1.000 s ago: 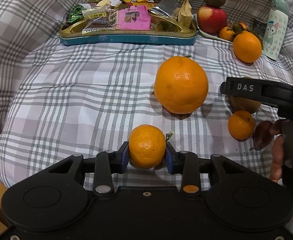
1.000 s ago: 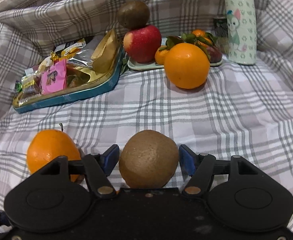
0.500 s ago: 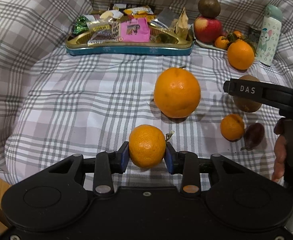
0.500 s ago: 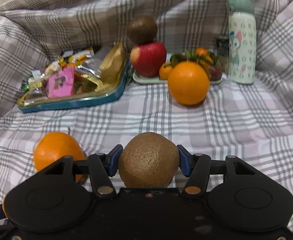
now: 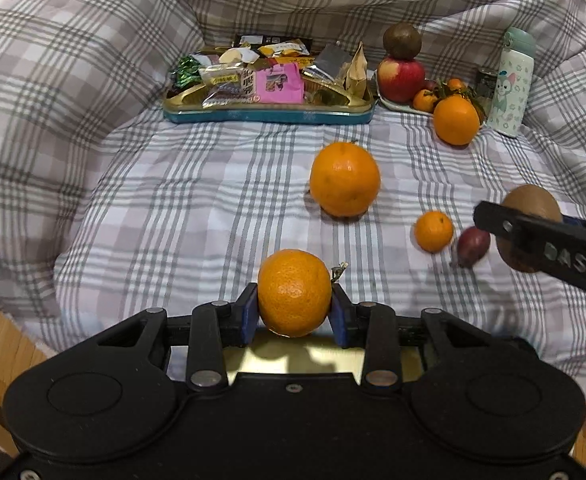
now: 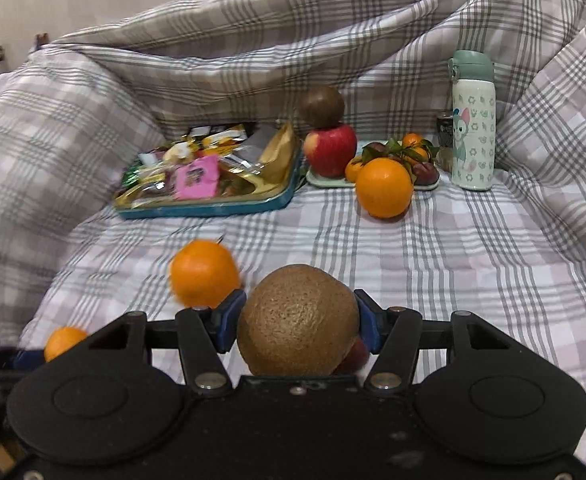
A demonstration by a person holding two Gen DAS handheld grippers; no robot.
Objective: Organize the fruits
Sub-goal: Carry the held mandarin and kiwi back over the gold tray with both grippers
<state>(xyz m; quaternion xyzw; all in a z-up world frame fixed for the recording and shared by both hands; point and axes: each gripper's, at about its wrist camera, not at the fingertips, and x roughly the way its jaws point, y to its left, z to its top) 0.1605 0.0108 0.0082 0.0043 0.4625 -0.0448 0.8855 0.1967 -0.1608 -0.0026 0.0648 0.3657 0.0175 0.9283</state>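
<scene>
Both fruits are picked up and off the checked blanket (image 5: 173, 208). The left gripper (image 5: 294, 314) pinches a small orange (image 5: 294, 293) between its blue pads. The right gripper (image 6: 297, 326) squeezes a brown kiwi (image 6: 297, 320). Next, I think, both should go to the far fruit plate (image 6: 325, 180) by the red apple (image 6: 330, 150) and be set down gently.

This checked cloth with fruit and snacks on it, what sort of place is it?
Probably a bed at home: rumpled checked bedding heaped like pillows, a snack tray, a child's water bottle.
</scene>
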